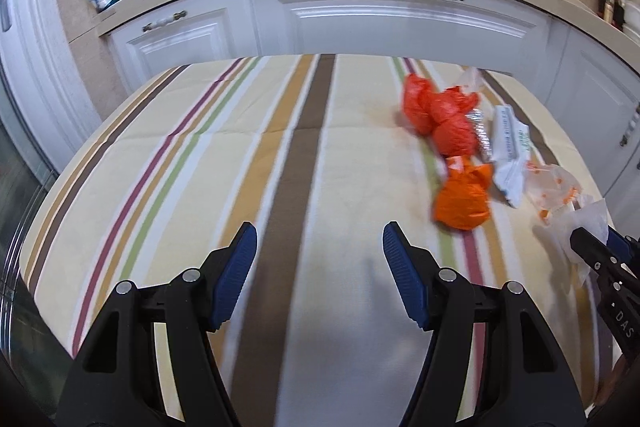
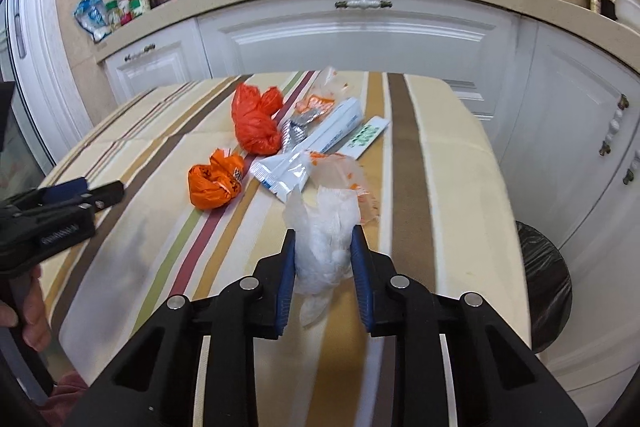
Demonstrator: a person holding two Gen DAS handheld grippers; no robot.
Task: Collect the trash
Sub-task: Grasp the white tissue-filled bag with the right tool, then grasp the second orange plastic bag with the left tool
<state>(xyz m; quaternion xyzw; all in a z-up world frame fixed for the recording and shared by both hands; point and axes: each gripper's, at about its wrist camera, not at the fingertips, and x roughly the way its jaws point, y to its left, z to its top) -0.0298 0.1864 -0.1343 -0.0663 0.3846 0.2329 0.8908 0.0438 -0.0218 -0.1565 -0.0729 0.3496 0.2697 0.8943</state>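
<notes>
two orange bags lie on the striped table: a crumpled orange bag and a larger red-orange bag, beside one white wrapper. the right tongs angle down, pinching a white tissue wad. the left tongs hang half open, holding nothing. only the right view shows a bin beside the table and a hand.

The tablecloth is cream with brown, tan, maroon and green stripes. Two bags are orange; the tissue is white.
</notes>
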